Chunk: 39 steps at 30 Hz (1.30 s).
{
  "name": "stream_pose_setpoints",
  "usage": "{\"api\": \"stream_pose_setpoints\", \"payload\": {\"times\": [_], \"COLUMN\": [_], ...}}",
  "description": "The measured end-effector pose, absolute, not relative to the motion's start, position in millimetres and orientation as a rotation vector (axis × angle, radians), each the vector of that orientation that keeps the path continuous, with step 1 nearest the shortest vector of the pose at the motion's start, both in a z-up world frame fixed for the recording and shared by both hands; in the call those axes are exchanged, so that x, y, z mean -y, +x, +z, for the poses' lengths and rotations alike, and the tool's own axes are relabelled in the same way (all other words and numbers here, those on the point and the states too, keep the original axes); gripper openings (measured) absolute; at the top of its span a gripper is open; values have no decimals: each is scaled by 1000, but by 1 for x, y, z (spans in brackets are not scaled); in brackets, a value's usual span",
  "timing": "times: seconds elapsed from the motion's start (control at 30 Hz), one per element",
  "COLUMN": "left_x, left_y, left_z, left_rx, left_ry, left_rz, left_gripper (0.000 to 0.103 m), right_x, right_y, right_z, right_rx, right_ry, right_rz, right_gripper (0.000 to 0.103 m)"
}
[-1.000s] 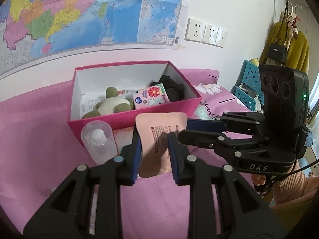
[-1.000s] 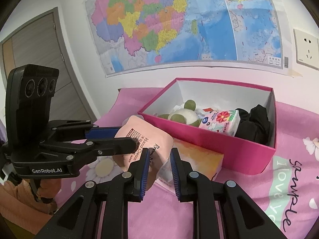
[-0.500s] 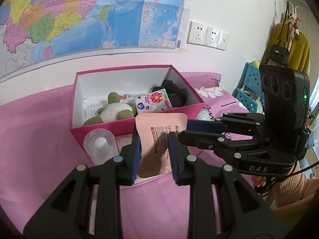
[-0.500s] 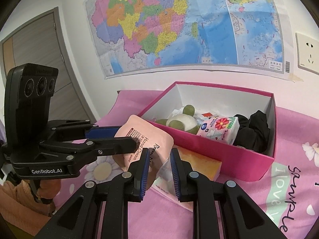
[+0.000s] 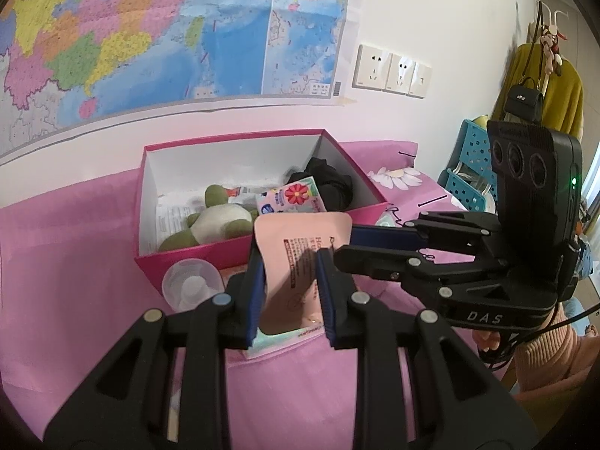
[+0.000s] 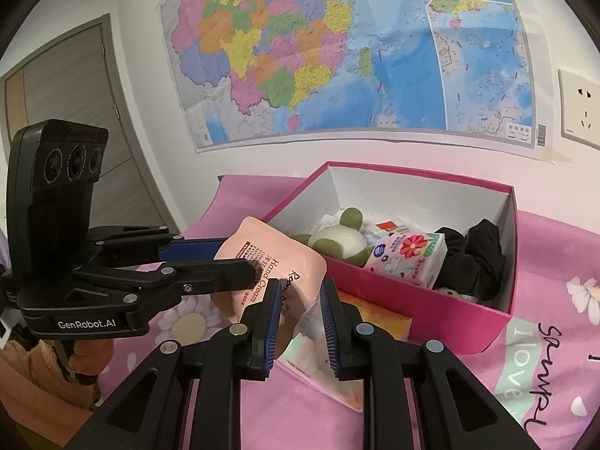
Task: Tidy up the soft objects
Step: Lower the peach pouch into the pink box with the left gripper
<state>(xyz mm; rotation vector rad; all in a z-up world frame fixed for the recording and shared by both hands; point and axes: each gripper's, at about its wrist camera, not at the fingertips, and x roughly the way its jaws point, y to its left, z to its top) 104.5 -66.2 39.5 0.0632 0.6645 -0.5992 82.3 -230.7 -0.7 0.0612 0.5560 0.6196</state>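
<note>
Both grippers are clamped on the same peach hand cream pouch [image 5: 300, 247], held up in the air just in front of the pink box [image 5: 195, 258]. The left gripper [image 5: 288, 292] pinches the pouch's lower part between its blue pads [image 5: 256, 292], and the right gripper [image 6: 300, 315] nips the clear crinkled edge at the pouch's other end. In the left wrist view the right gripper [image 5: 348, 240] reaches in from the right, its tips at the pouch's side.

Beyond the pouch, the box stands open on a pink cloth [image 6: 543, 247]. Inside lie a green and white plush toy [image 6: 339, 240], a flowered tissue pack [image 6: 407, 257] and a bundle of black fabric [image 6: 474, 258], the pack between the other two. A clear plastic bottle [image 5: 191, 285] stands just outside the box's near wall. A flat orange packet [image 6: 378, 322] lies on the cloth under the pouch. A map [image 6: 337, 52] hangs on the wall behind.
</note>
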Motion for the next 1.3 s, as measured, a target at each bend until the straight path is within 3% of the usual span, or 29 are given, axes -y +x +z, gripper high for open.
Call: {"api": "stream_pose_setpoints", "payload": {"times": [1.3], "left_x": [74], "left_y": [128], "left_z": [47], "left_rx": [-646], "left_ry": [64], "left_rz": [-590], "left_gripper": [28], "right_x": [235], "right_y": [103], "right_z": [8], "right_rx": [-535], "right_ry": [37], "right_rz": [606], "right_gripper": [21]}}
